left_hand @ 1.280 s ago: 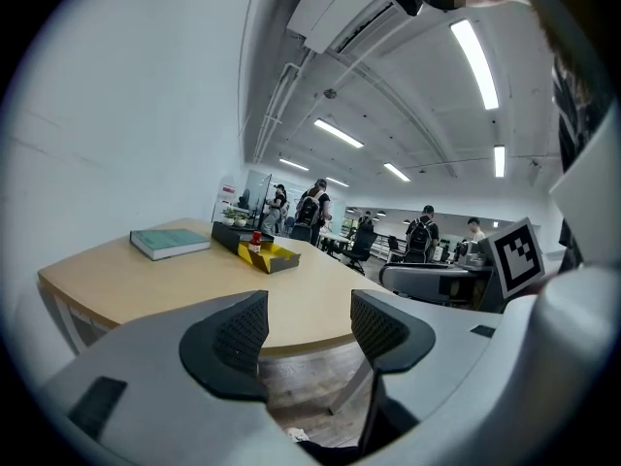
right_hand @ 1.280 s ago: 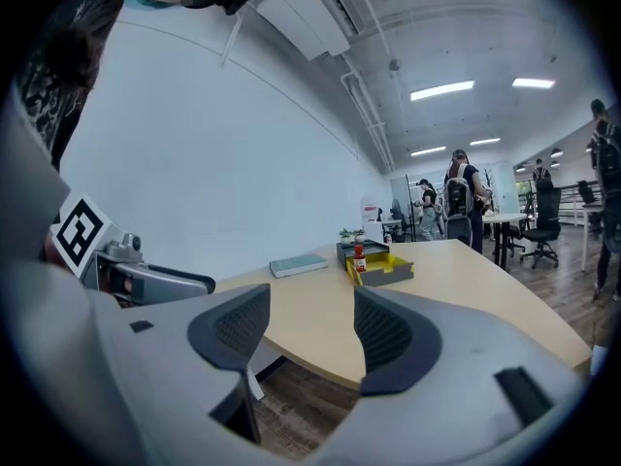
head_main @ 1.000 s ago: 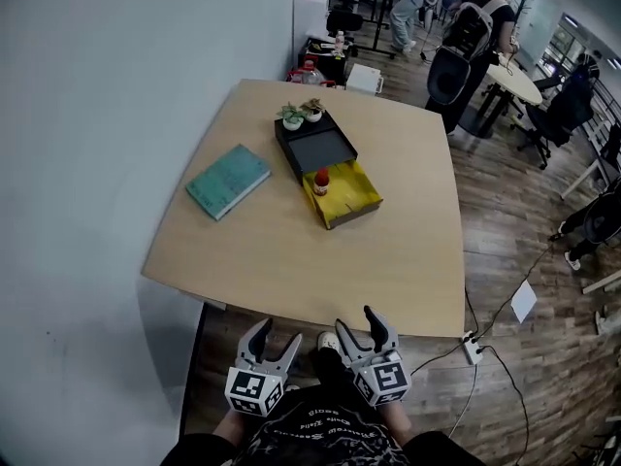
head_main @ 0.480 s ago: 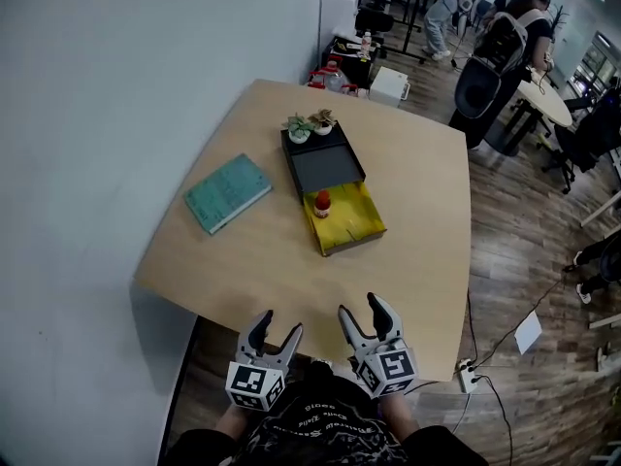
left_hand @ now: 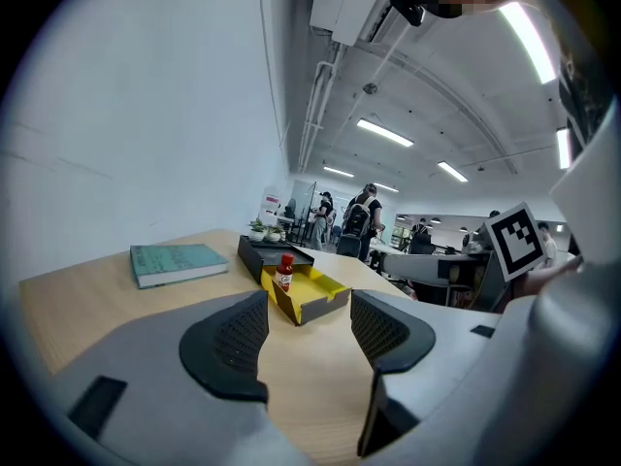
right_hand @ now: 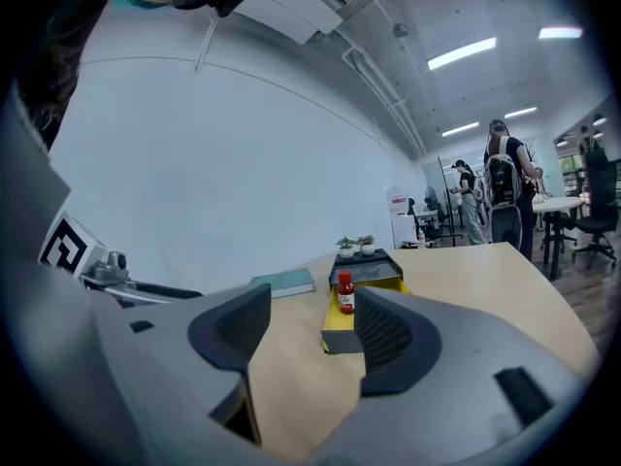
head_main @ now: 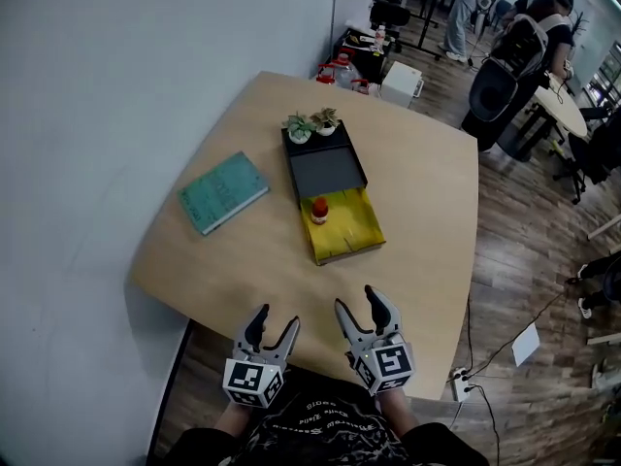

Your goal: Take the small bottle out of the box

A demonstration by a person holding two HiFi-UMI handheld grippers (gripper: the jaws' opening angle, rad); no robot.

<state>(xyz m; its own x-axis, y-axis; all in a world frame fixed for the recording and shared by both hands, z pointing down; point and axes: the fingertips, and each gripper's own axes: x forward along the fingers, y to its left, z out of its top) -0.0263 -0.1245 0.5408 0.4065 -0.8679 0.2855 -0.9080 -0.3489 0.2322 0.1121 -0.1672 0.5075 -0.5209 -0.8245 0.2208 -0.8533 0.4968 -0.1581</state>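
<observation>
Both were spread wide and empty: the left tongs [head_main: 274, 321] and the right tongs [head_main: 357, 304] hovered side by side at the near edge of the desk [head_main: 417, 212], pointing forward and touching nothing. Well ahead of them, the small bottle [head_main: 319, 209] stood upright in the yellow box [head_main: 354, 236], at its far end just beside the black tray [head_main: 325, 158].

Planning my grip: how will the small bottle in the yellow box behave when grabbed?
The small bottle stands upright and narrow, so a sideways nudge would probably tip it. Being small, it is likely light. Once tipped, it might roll.
</observation>
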